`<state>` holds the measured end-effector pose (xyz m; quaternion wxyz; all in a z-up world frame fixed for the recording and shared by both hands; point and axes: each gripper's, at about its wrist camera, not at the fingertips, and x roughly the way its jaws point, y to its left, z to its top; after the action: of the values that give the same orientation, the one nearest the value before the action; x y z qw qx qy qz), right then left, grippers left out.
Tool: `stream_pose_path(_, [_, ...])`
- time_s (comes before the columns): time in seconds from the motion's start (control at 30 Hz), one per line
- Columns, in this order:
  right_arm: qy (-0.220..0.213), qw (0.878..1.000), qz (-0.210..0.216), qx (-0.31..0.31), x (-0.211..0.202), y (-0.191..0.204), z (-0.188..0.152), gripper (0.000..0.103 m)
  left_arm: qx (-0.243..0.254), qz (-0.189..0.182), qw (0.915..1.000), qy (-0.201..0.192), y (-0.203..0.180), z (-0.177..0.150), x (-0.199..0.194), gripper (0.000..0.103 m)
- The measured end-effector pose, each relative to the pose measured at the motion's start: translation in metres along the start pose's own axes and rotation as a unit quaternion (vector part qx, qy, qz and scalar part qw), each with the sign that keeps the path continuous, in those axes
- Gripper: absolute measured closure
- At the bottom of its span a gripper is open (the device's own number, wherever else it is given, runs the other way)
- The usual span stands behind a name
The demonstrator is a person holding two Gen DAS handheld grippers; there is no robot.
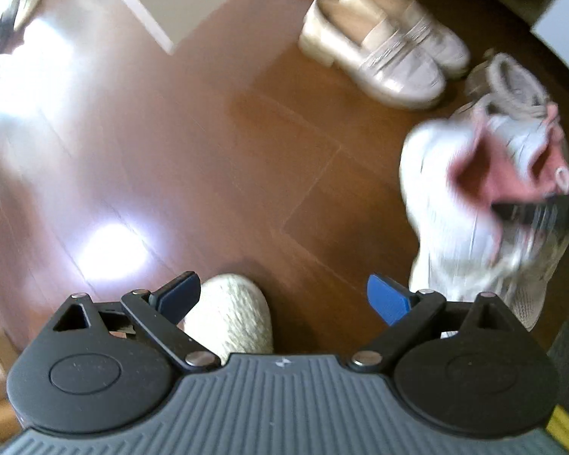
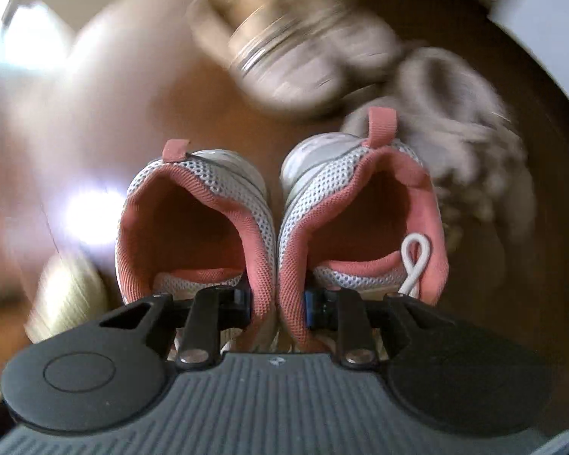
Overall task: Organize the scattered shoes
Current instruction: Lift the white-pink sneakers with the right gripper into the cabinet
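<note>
A pair of white mesh sneakers with pink lining (image 2: pixel 208 227) hangs heel-away in the right wrist view. My right gripper (image 2: pixel 277 303) is shut on the two inner collars, pressed together between its pads. In the left wrist view the same sneakers (image 1: pixel 474 197) are a blur at the right, off the wooden floor (image 1: pixel 227 151). My left gripper (image 1: pixel 284 295) stands open and points down at the floor, holding nothing. Below its left finger lies the toe of a cream knitted shoe (image 1: pixel 231 314), also seen as the cream knitted shoe (image 2: pixel 68 292) at lower left.
A pair of beige loafers (image 1: pixel 379 45) stands side by side at the far side of the floor, blurred loafers (image 2: pixel 284 45) in the other view. A grey fuzzy slipper (image 1: pixel 512 83) lies right of them. A white wall corner (image 1: pixel 132 0) and a lone sandal (image 1: pixel 22 7) are at upper left.
</note>
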<state>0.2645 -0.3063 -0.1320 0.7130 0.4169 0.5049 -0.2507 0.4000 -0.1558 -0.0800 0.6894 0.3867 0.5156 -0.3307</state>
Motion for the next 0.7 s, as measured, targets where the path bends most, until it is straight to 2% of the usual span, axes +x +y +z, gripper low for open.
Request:
stream_pose_path(0.07, [-0.025,0.997,0.005,0.067,-0.024,-0.006,0.021,0.082,0.05,-0.014,0.9982,-0.028,-0.012,0.012,-0.012,0.006])
stream_pose_path(0.1, [-0.047,0.993,0.007,0.108,-0.041,-0.011,0.04,0.082,0.097,-0.022,0.9936,-0.054,-0.024,0.021,-0.018,0.006])
stream_pose_path(0.13, [-0.059,0.991,0.008,0.124,-0.048,-0.013,0.05,0.082,0.139,-0.028,0.9864,-0.083,-0.035,0.029,-0.02,0.006])
stream_pose_path(0.17, [-0.082,0.986,0.007,0.142,-0.058,-0.015,0.069,0.082,0.158,-0.03,0.982,-0.099,-0.041,0.034,-0.019,0.006])
stream_pose_path(0.2, [-0.107,0.981,0.005,0.161,-0.068,-0.017,0.089,0.082,0.194,-0.035,0.9707,-0.137,-0.053,0.045,-0.012,0.006])
stream_pose_path(0.23, [-0.127,0.977,0.001,0.169,-0.072,-0.017,0.107,0.082,0.207,-0.038,0.9655,-0.154,-0.06,0.055,-0.003,0.006])
stream_pose_path(0.37, [-0.188,0.965,-0.02,0.183,-0.068,-0.018,0.176,0.082,0.235,-0.049,0.9494,-0.203,-0.083,0.097,0.041,0.007])
stream_pose_path(0.4, [-0.199,0.962,-0.026,0.185,-0.063,-0.019,0.19,0.082,0.242,-0.051,0.9424,-0.225,-0.09,0.114,0.054,0.007])
stream_pose_path(0.53, [-0.218,0.956,-0.049,0.191,-0.038,-0.023,0.224,0.082,0.255,-0.085,0.9251,-0.269,-0.103,0.161,0.082,0.007])
stream_pose_path(0.6, [-0.215,0.952,-0.061,0.207,-0.022,-0.03,0.24,0.082,0.251,-0.101,0.9206,-0.281,-0.106,0.185,0.1,0.007])
stream_pose_path(0.7, [-0.209,0.949,-0.088,0.22,-0.004,-0.038,0.255,0.082,0.24,-0.122,0.9218,-0.279,-0.111,0.207,0.127,0.007])
